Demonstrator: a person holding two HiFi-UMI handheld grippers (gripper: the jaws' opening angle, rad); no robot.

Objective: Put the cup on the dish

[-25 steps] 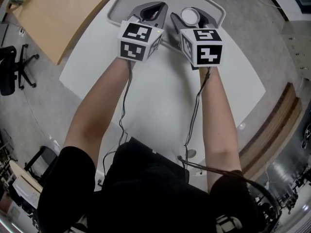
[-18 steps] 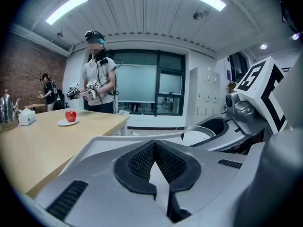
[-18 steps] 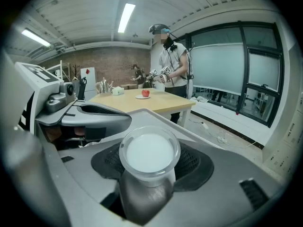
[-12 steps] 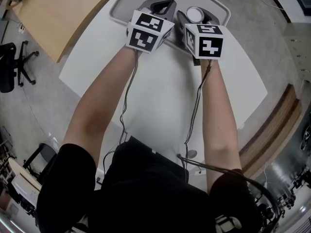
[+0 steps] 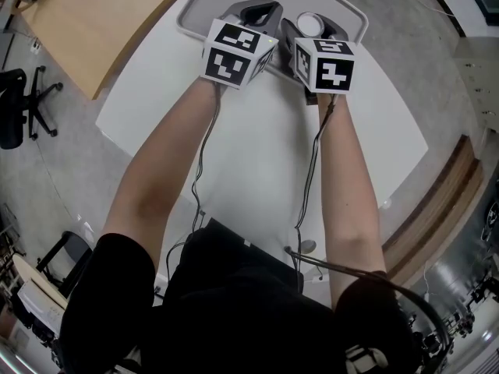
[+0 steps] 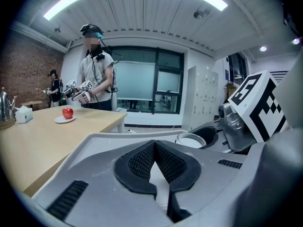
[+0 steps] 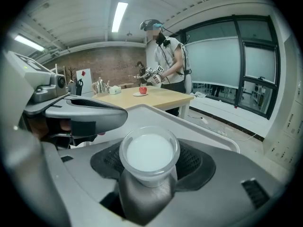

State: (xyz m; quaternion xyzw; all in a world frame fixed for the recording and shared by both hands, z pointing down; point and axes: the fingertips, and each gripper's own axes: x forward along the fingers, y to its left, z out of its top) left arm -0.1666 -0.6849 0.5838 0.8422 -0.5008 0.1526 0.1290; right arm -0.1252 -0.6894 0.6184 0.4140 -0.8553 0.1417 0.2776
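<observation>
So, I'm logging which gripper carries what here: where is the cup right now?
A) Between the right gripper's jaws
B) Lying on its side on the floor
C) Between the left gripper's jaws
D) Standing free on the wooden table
A: the right gripper view shows the cup upright and clamped between the jaws of the right gripper, while the left gripper has its jaws together with nothing in them.

The tray [image 5: 196, 12] lies at the far edge of the table [image 5: 257, 150]. The left tool [image 5: 263, 8] hangs over the tray's middle. The right tool [image 5: 312, 26] hangs over its right part, with the cup [image 5: 309, 23] between the jaws. Left of the tray stands a second table [image 5: 101, 22], bearing an apple [image 6: 67, 112] on a plate [image 6: 64, 120].
</observation>
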